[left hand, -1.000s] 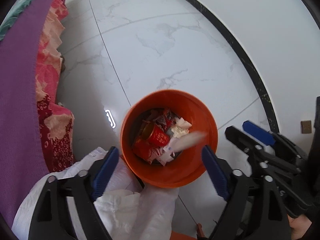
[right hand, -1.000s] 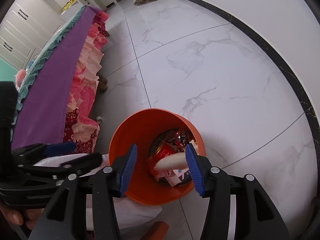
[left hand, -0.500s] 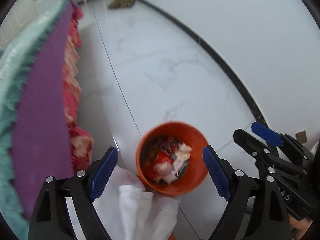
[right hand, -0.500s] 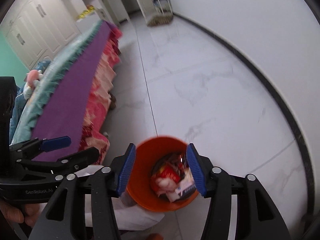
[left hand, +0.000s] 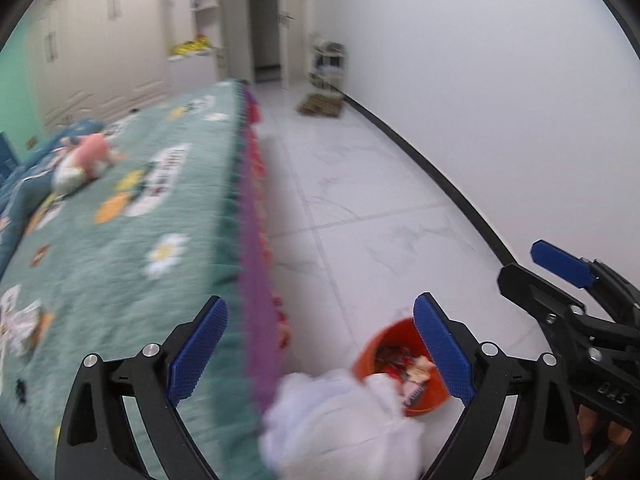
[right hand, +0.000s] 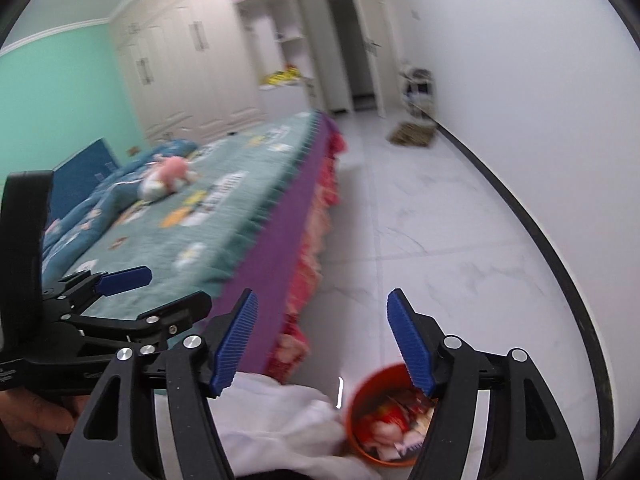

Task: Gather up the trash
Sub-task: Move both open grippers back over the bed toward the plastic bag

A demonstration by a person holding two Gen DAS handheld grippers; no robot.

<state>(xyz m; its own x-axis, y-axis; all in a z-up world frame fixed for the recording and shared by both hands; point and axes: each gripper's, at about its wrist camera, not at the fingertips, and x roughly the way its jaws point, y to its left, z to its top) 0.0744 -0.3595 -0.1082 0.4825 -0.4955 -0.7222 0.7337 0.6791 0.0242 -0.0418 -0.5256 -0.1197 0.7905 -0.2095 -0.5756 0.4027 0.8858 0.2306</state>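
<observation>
An orange bin [left hand: 394, 354] [right hand: 366, 412] full of wrappers stands on the white floor, low in both views. My left gripper [left hand: 320, 346] is well above it, its jaws opening wide with nothing between them. My right gripper [right hand: 320, 340] is also high over the floor, its jaws opening and empty. The right gripper [left hand: 560, 280] shows at the right of the left wrist view, and the left gripper [right hand: 120, 292] at the left of the right wrist view. Paper scraps [left hand: 22, 320] lie on the bed near the left edge.
A bed with a green patterned cover [left hand: 120, 220] [right hand: 224, 188] and a purple and red valance runs along the left. A pink plush toy [left hand: 86, 160] [right hand: 166, 176] lies on it. A white cloth [left hand: 340, 420] [right hand: 280, 420] covers something beside the bin. White wardrobes [right hand: 192, 60] and a doorway stand behind.
Both grippers have risen away from the bin and tilted up, so the bed and room now show. A pale piece dropped from the right gripper into the bin. The right jaws have widened.
</observation>
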